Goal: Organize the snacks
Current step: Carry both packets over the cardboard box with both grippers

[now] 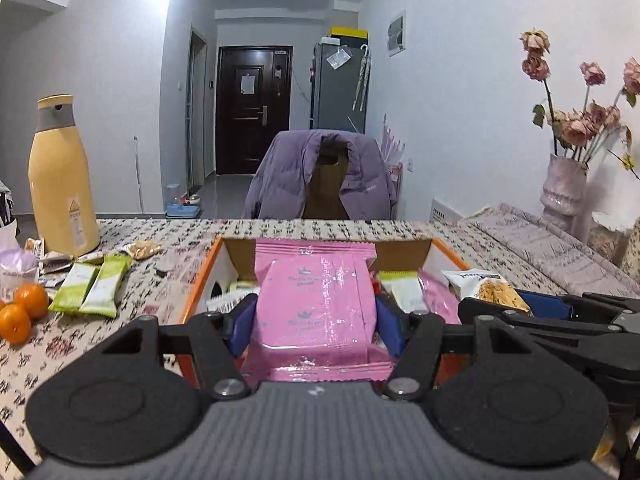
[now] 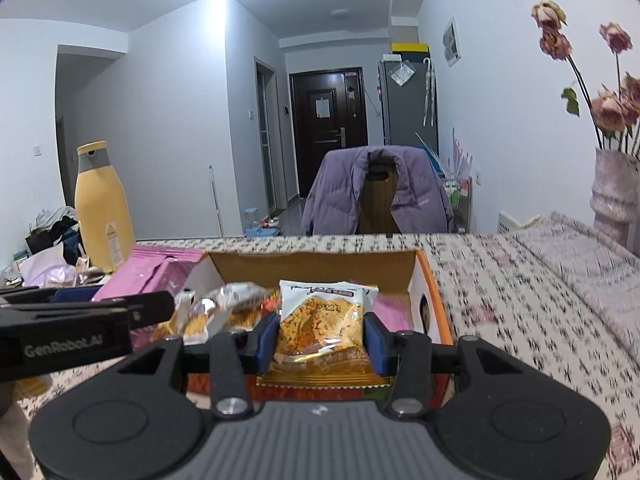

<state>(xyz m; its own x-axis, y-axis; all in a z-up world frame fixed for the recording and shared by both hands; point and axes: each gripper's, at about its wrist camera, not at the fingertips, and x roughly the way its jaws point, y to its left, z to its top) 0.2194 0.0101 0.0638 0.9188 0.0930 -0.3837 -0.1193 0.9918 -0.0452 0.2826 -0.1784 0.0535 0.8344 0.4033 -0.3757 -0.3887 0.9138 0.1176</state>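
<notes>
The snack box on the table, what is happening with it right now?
A person holds a claw in each hand above the orange-edged cardboard box. The left claw is shut on a pink snack packet; the right claw is shut on a golden cracker packet. More snacks already lie inside the box. Two green packets and some oranges are on the table, outside it.

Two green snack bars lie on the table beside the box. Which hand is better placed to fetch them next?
Left, probably. The green bars lie on its side of the box, though the left gripper must first release its pink packet.
</notes>
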